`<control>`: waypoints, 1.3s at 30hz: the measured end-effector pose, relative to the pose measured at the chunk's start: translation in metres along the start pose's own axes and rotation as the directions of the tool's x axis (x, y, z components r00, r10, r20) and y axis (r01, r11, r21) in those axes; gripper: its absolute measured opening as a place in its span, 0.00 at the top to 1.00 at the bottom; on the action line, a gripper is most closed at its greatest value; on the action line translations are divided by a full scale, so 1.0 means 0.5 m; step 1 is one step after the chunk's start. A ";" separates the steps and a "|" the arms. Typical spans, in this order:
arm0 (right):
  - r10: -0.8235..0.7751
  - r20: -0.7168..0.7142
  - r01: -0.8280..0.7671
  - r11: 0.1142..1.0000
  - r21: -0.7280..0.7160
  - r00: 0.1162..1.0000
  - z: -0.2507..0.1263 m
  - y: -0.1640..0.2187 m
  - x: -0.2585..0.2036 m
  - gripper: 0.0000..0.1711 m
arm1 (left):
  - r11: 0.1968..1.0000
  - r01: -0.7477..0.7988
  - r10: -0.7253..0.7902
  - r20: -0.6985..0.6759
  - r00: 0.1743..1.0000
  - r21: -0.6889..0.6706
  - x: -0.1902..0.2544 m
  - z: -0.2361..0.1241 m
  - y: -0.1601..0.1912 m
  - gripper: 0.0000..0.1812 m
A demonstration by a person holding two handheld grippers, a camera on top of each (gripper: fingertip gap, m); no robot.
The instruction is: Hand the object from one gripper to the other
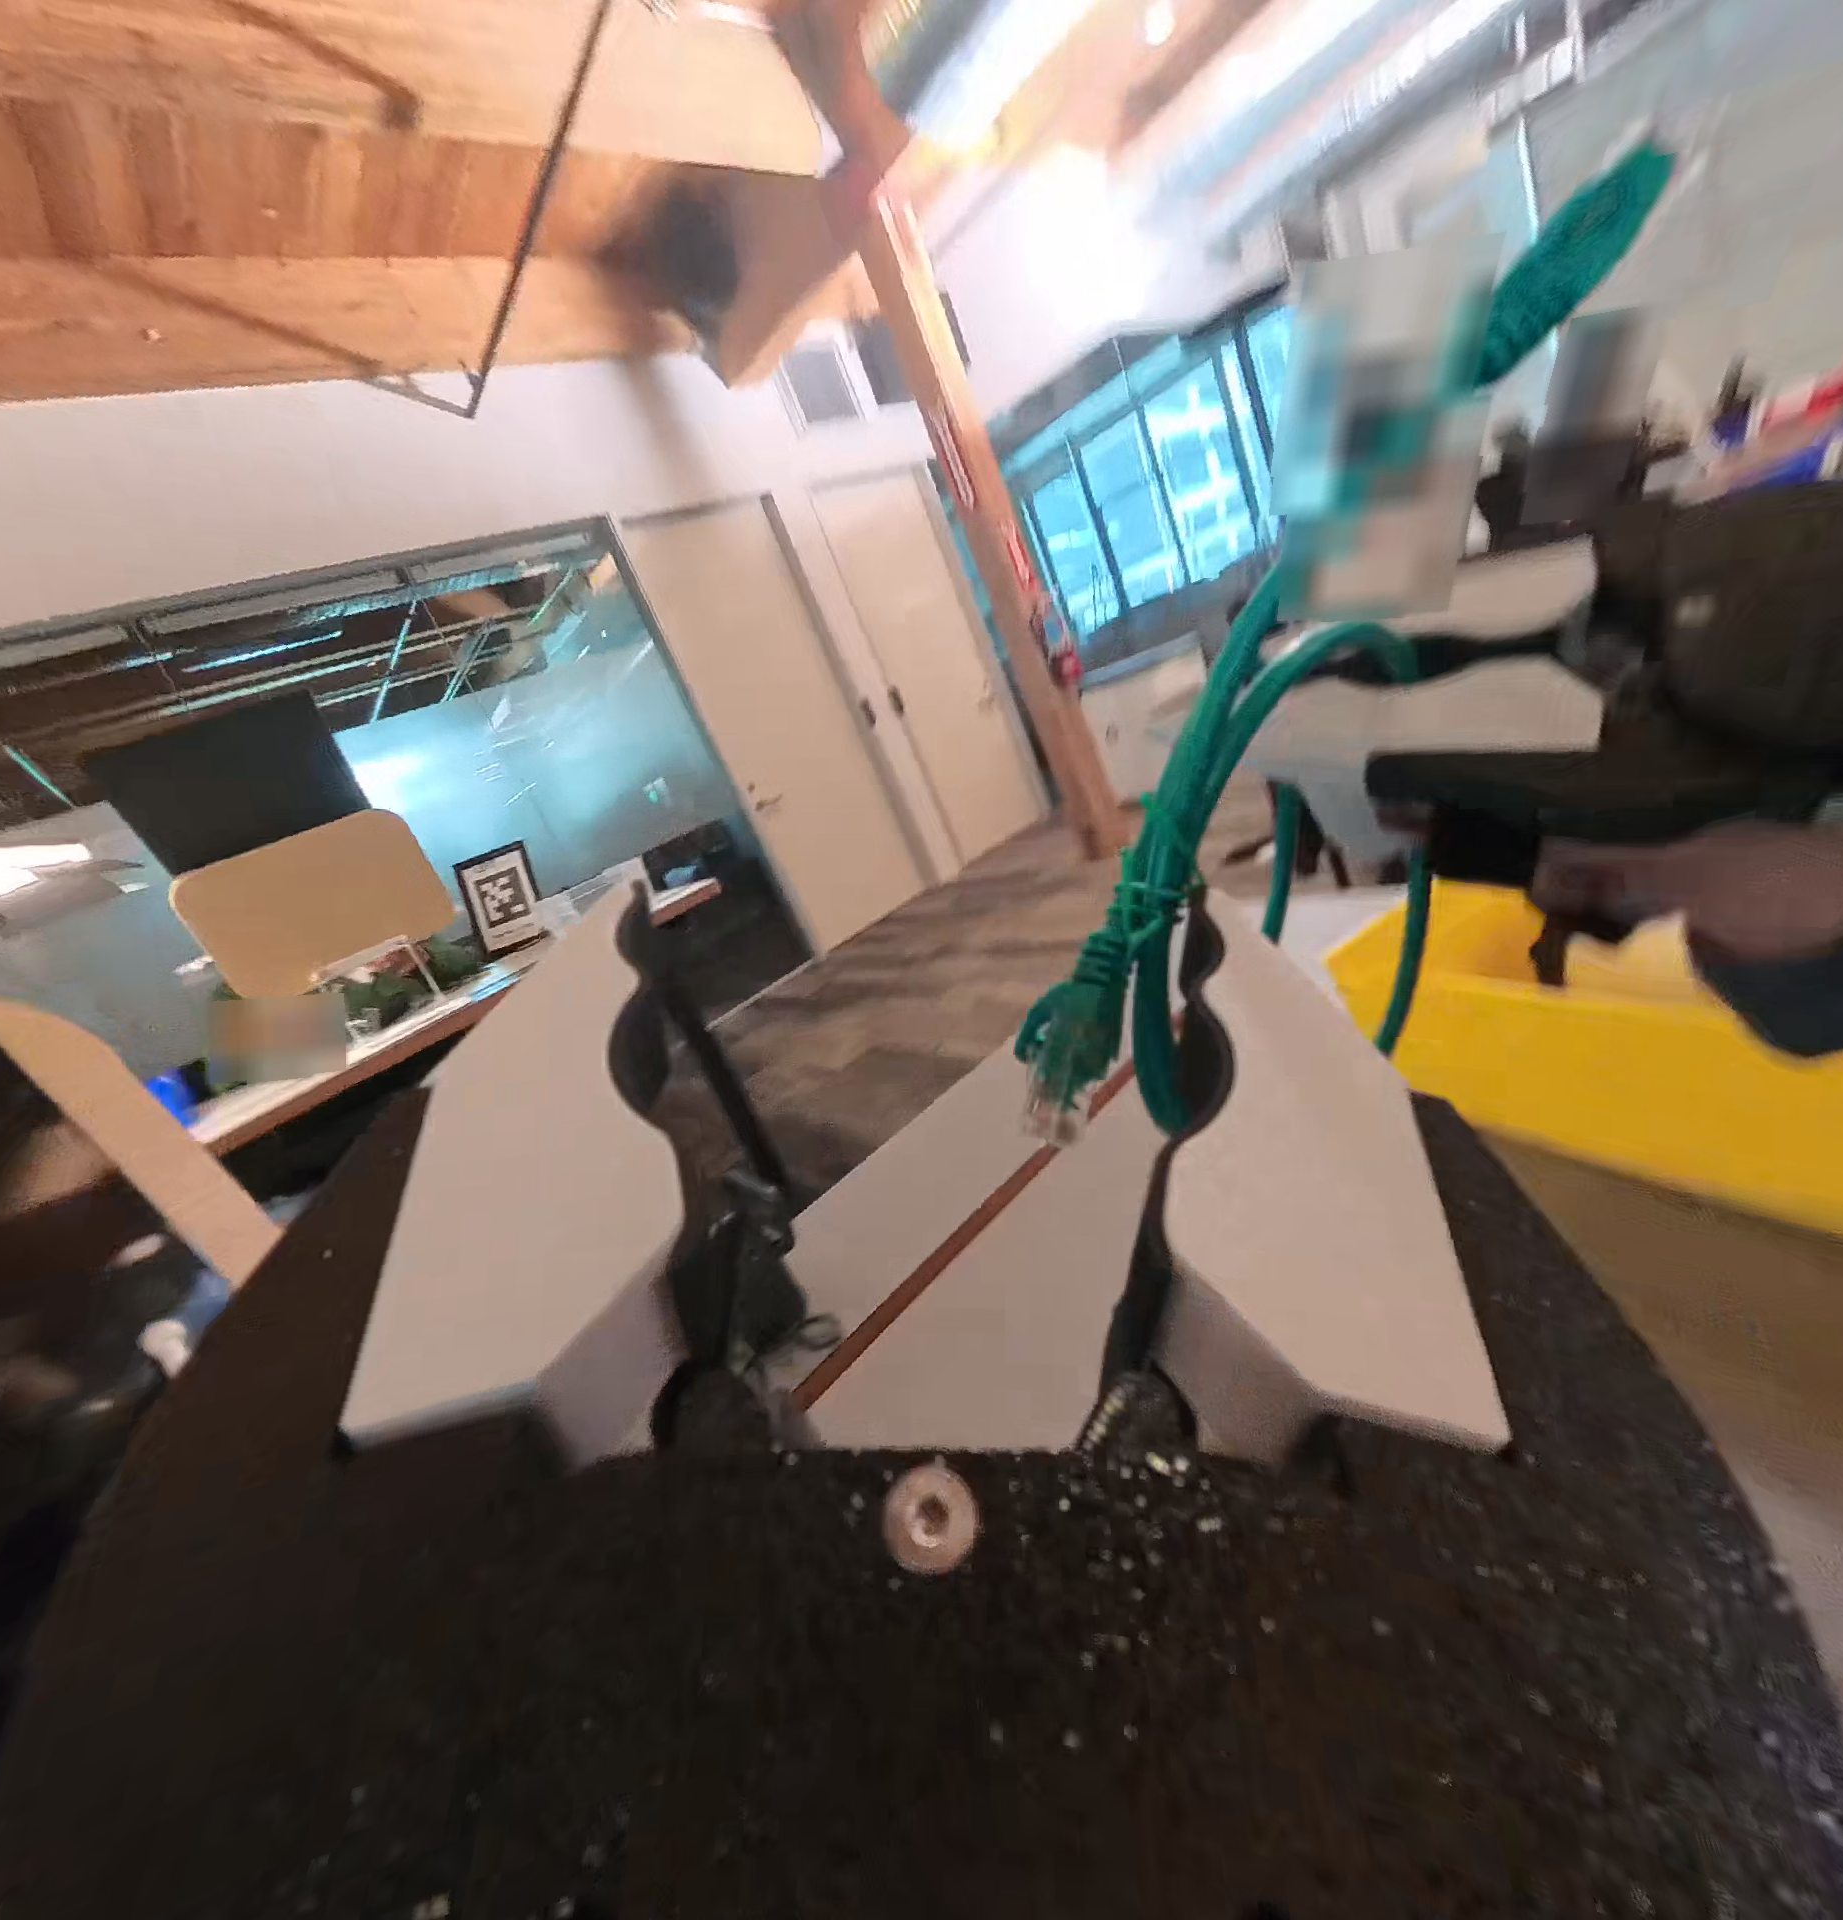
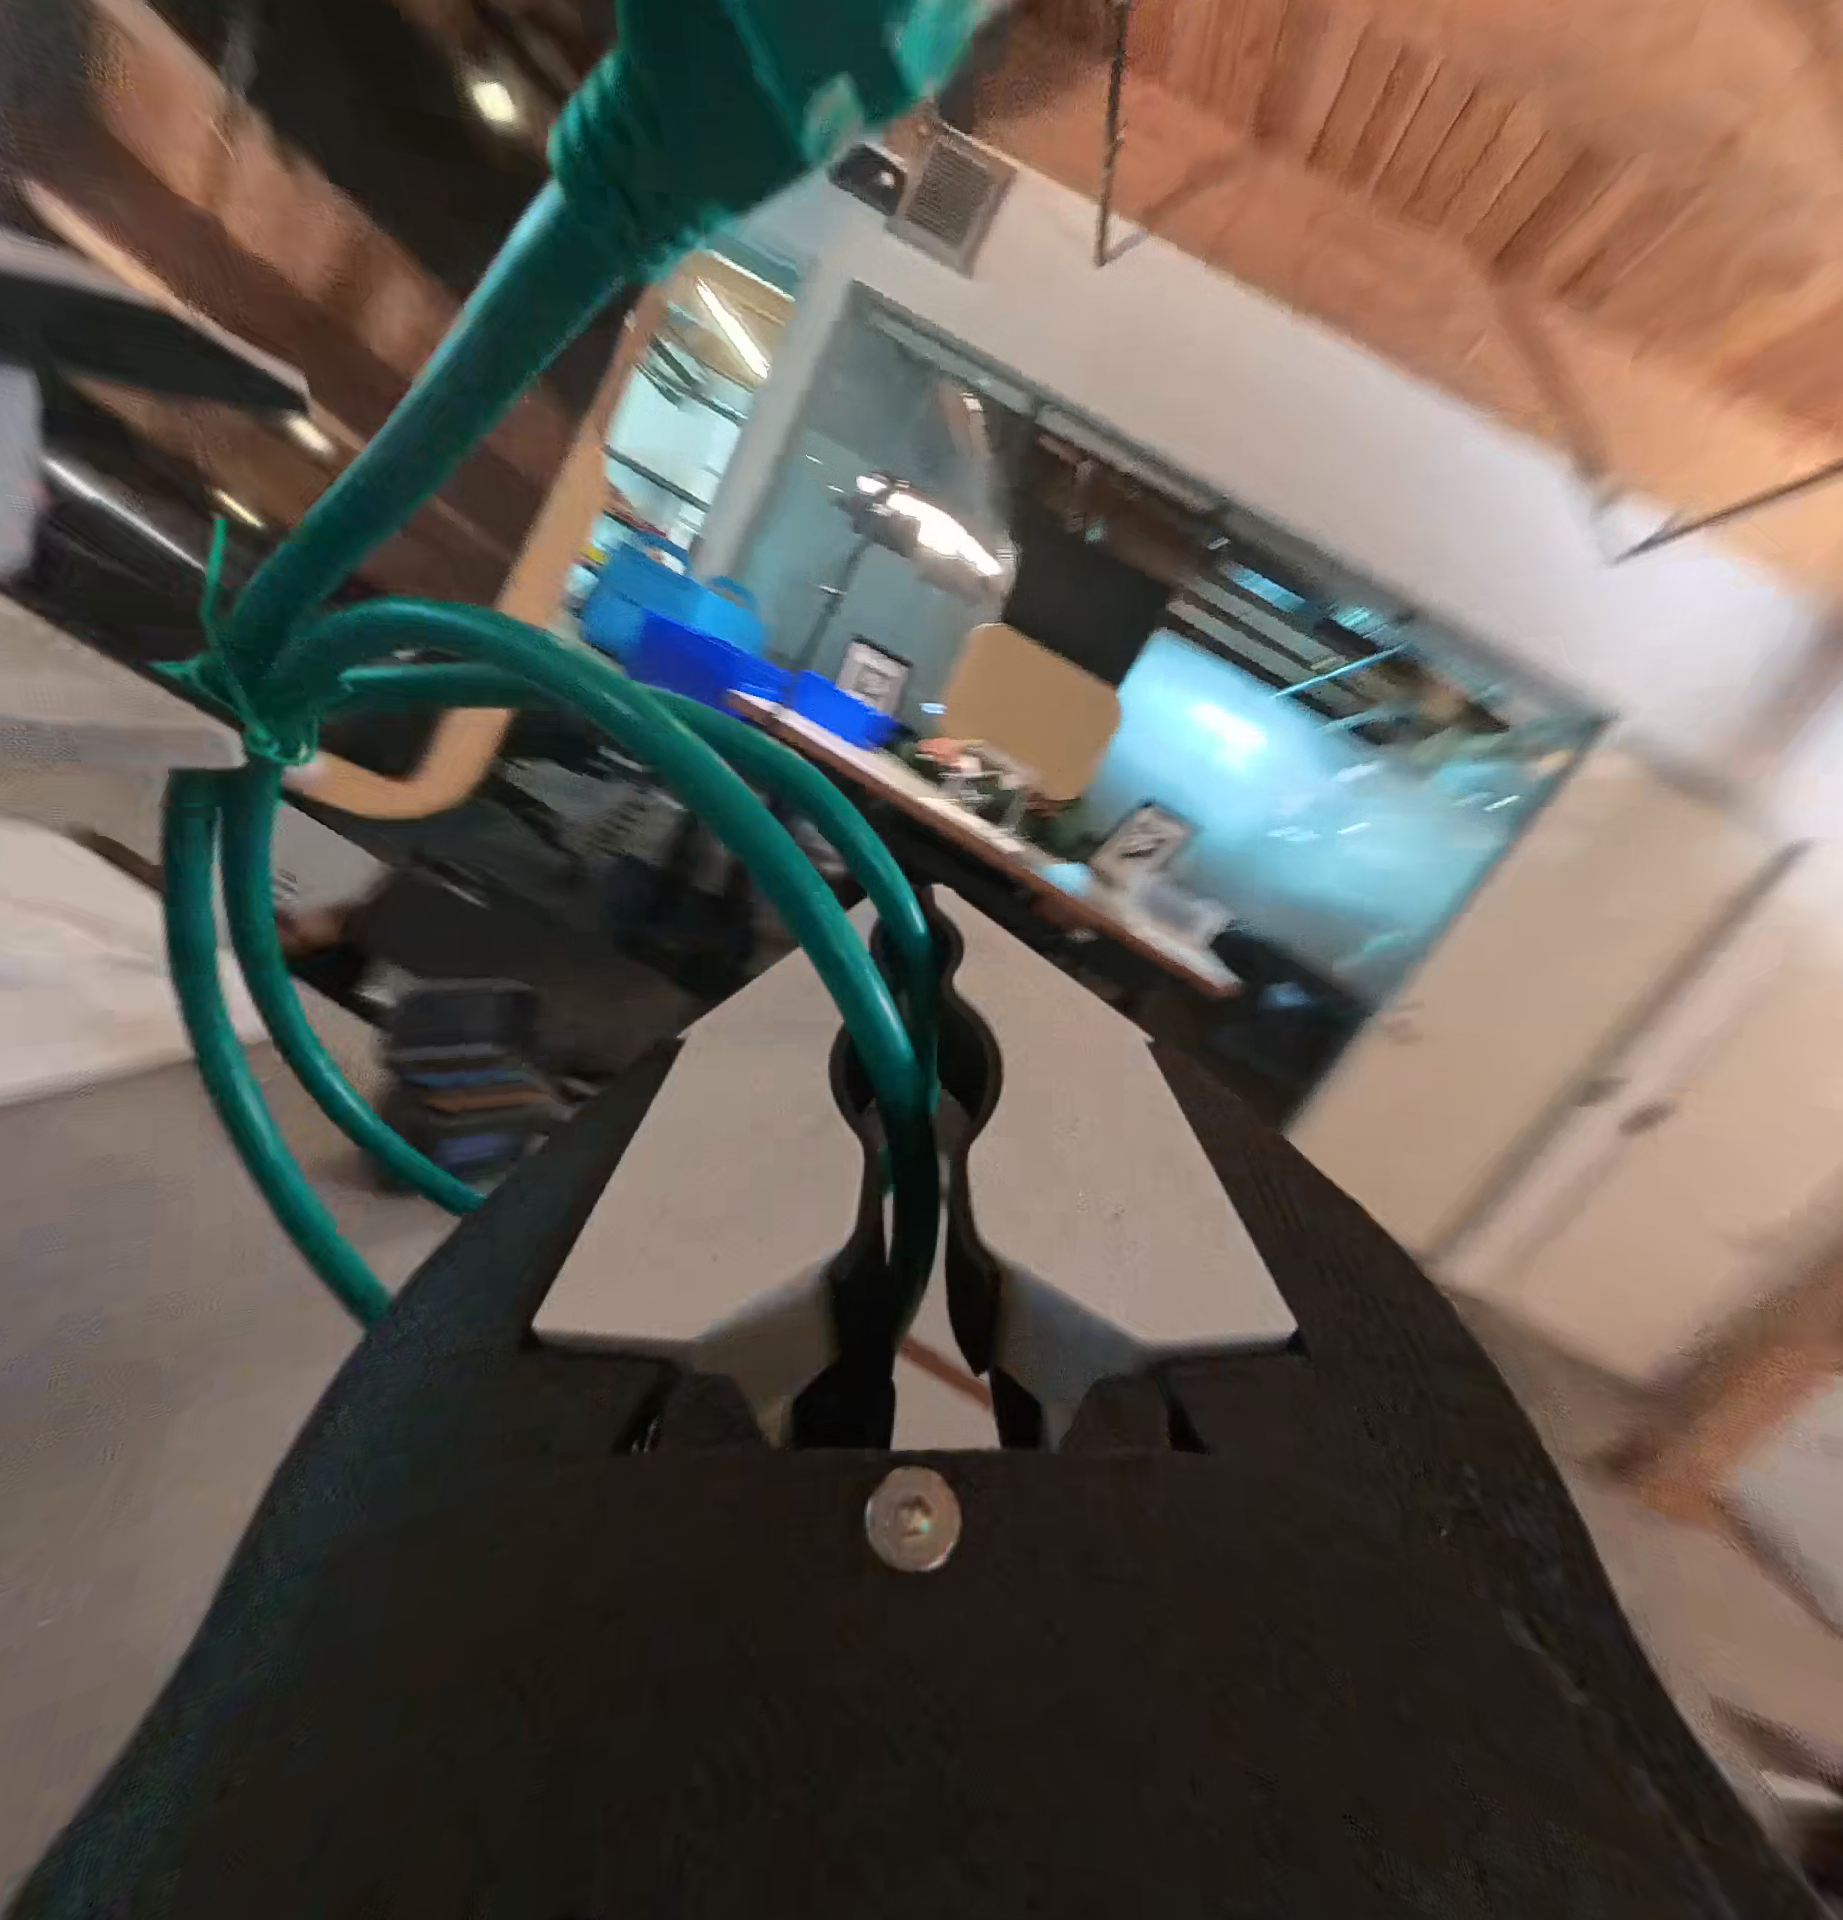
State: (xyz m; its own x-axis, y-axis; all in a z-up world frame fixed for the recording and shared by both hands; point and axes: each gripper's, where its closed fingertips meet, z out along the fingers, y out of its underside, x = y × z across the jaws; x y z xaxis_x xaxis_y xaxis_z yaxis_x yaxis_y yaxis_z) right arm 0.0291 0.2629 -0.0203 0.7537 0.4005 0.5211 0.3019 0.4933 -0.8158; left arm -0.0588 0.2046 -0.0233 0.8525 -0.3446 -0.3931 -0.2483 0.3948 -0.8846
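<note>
A green network cable (image 1: 1187, 790), coiled and bound with a twist tie, hangs in the air with a clear plug (image 1: 1057, 1081) at its low end. My left gripper (image 1: 917, 914) is wide open. The cable rests against the inner face of its right finger (image 1: 1270, 1049), and the left finger stands well clear of it. My right gripper (image 1: 1343, 665) comes in from the right, shut on the cable's loops. In the right wrist view, my right gripper (image 2: 917, 945) has its pads pressed on two loops of the cable (image 2: 605, 727). The other plug (image 2: 709, 94) is at the top.
A yellow bin (image 1: 1582, 1049) sits below the right gripper, beside a hand (image 1: 1727, 904) holding it. A wooden post (image 1: 958, 468), white doors and a glass-walled room lie ahead. A desk with blue bins (image 2: 688, 634) and framed marker cards is farther off.
</note>
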 end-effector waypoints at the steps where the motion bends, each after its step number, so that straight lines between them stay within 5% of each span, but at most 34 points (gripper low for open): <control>1: -0.083 -0.034 0.082 0.997 -0.010 0.996 -0.002 -0.001 0.005 1.00 | 0.997 -0.061 0.060 -0.017 0.998 -0.040 0.013 0.003 0.010 0.49; 8: -0.503 -0.189 0.488 0.865 -0.120 0.844 -0.006 -0.007 0.012 1.00 | 0.936 -0.272 0.242 -0.153 0.958 -0.225 0.091 0.034 0.091 0.69; 11: -0.511 -0.168 0.506 0.859 -0.076 0.843 -0.003 -0.016 -0.012 1.00 | 0.924 -0.307 0.257 -0.223 0.940 -0.230 0.118 0.038 0.111 0.72; 13: -0.470 -0.131 0.472 0.881 -0.023 0.873 -0.004 -0.027 -0.032 1.00 | 0.926 -0.318 0.274 -0.222 0.936 -0.201 0.122 0.040 0.110 0.94; 14: -0.451 -0.109 0.455 0.891 0.009 0.886 -0.006 -0.032 -0.041 1.00 | 0.927 -0.320 0.284 -0.191 0.940 -0.196 0.112 0.042 0.108 0.96; 16: -0.374 0.020 0.371 0.924 0.093 0.927 -0.011 -0.040 -0.072 0.97 | 0.931 -0.285 0.262 -0.125 0.957 -0.227 0.080 0.043 0.110 0.98; 19: -0.142 0.290 0.108 0.985 0.132 0.946 -0.031 -0.050 -0.107 0.65 | 0.964 -0.171 0.173 -0.007 0.985 -0.206 0.025 0.037 0.104 0.99; 22: 0.048 0.419 -0.110 0.986 0.125 0.907 -0.054 -0.064 -0.094 0.52 | 0.993 -0.031 0.039 0.070 0.997 -0.113 -0.017 0.025 0.086 0.99; 26: 0.283 0.562 -0.369 0.929 0.042 0.777 -0.072 -0.063 -0.080 0.49 | 0.968 0.249 -0.244 -0.142 0.959 0.015 0.008 0.017 0.056 0.99; 30: 0.355 0.720 -0.457 0.887 -0.059 0.596 -0.102 -0.058 -0.115 0.50 | 0.942 0.327 -0.280 -0.358 0.891 0.077 0.047 -0.002 0.031 0.99; 33: 0.355 0.781 -0.485 0.871 -0.078 0.513 -0.120 -0.070 -0.134 0.62 | 0.958 0.278 -0.229 -0.390 0.892 0.072 0.064 -0.005 0.034 0.99; 36: 0.292 0.758 -0.447 0.895 -0.001 0.583 -0.119 -0.077 -0.130 0.98 | 0.952 0.303 -0.260 -0.405 0.877 0.046 0.070 -0.005 0.035 0.99; 38: 0.270 0.706 -0.399 0.917 0.020 0.655 -0.105 -0.072 -0.123 1.00 | 0.927 0.376 -0.346 -0.381 0.857 0.003 0.060 0.003 0.041 0.95; 39: 0.268 0.674 -0.387 0.922 0.028 0.688 -0.097 -0.072 -0.116 1.00 | 0.906 0.422 -0.400 -0.362 0.842 -0.021 0.052 0.009 0.045 0.84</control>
State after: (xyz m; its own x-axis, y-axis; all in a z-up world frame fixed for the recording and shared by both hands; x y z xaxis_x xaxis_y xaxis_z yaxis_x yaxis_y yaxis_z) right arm 0.0027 0.1844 -0.0334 0.2063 0.9284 0.3090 -0.0293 0.3215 -0.9465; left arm -0.0401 0.2084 -0.0524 0.6502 -0.7567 -0.0678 0.1252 0.1948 -0.9728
